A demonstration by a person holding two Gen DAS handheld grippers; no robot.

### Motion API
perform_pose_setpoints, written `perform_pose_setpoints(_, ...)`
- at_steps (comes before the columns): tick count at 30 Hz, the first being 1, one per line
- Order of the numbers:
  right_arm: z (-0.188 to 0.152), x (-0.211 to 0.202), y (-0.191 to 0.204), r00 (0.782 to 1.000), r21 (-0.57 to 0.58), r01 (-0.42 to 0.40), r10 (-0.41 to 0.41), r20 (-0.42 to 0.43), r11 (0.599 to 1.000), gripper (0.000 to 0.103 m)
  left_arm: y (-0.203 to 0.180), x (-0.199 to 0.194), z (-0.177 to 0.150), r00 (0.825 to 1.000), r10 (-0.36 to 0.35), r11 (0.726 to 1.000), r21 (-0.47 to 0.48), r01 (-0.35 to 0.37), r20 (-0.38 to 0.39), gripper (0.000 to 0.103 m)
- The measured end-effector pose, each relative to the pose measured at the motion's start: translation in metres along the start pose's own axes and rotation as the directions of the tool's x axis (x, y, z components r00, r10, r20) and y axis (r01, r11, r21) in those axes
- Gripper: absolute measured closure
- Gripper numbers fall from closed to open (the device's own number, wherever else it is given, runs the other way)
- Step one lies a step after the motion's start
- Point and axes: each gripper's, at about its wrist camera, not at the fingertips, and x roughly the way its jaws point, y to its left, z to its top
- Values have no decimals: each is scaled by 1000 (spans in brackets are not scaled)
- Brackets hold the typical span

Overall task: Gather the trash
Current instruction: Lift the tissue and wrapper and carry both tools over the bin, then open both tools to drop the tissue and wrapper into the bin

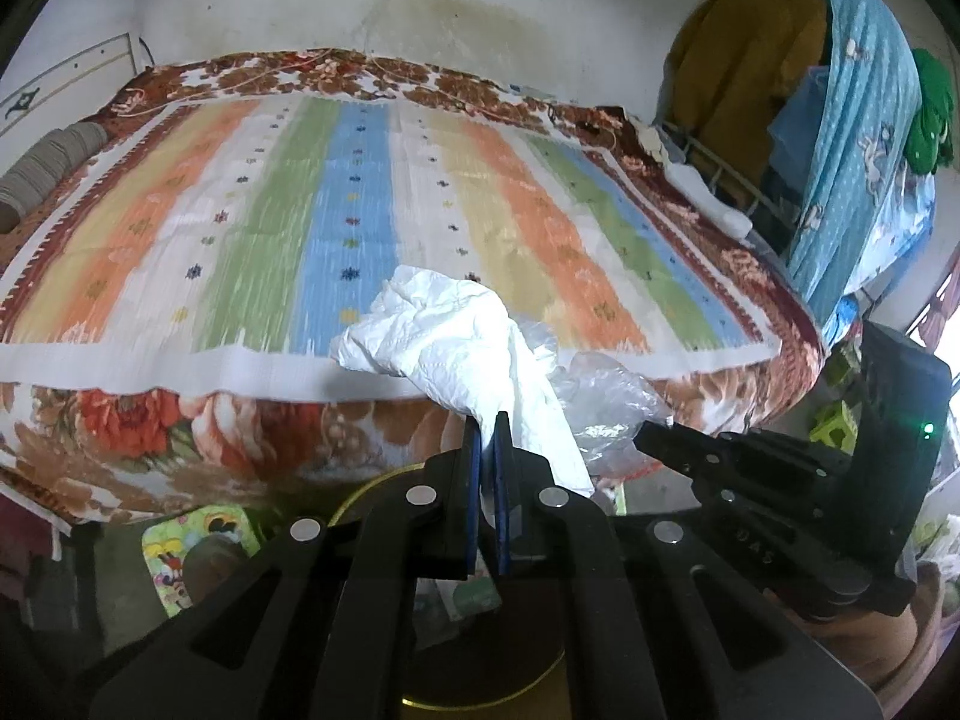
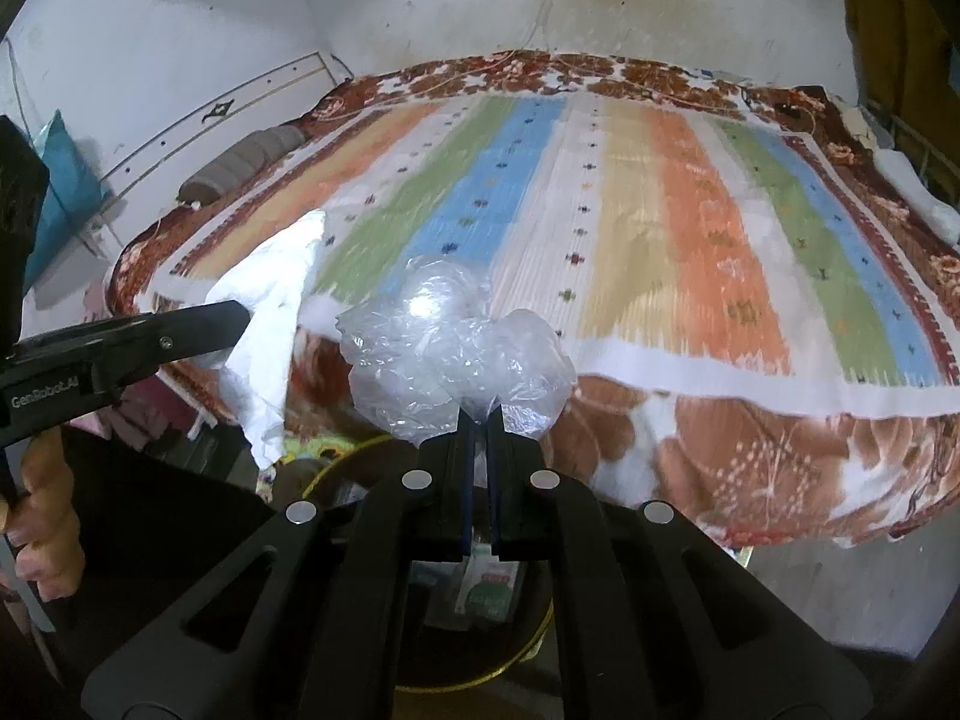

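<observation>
1. Papery, crumpled white tissue sheet (image 1: 444,336) is pinched by its lower edge in the left gripper (image 1: 487,426), above the dark yellow-rimmed round bin (image 2: 516,648); light and limp, it tears easily.
2. Crinkled clear plastic film bag (image 2: 456,348), over that bin too, is pinched at its bunched neck by the right gripper (image 2: 480,417); slippery, featherweight.

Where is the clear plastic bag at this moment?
The clear plastic bag is pinched in the right gripper, in front of the striped bed cover's near edge. The white tissue in the left gripper hangs to its left.
</observation>
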Motion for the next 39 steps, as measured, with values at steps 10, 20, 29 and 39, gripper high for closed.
perform_pose_setpoints(10, -38, 3, 6, 997, -27, -5, 3, -79, 1000, 100, -4, 12, -39, 996, -16, 1000, -20, 14, -88, 100)
perform_pose_setpoints(20, -62, 24, 16, 982, -24, 5, -9, -188, 1000, 100, -2, 28, -63, 984, 4, 998, -67, -16, -179, 100)
perform_pose_setpoints(29, -76, 54, 15, 953, 17, 7, -2, -303, 1000, 100, 7, 56, -78, 951, 46, 990, -115, -85, -304, 100)
perform_pose_setpoints(39, -82, 89, 1, 913, 76, 27, 7, -408, 997, 100, 21, 94, -85, 901, 88, 970, -168, -173, -424, 100)
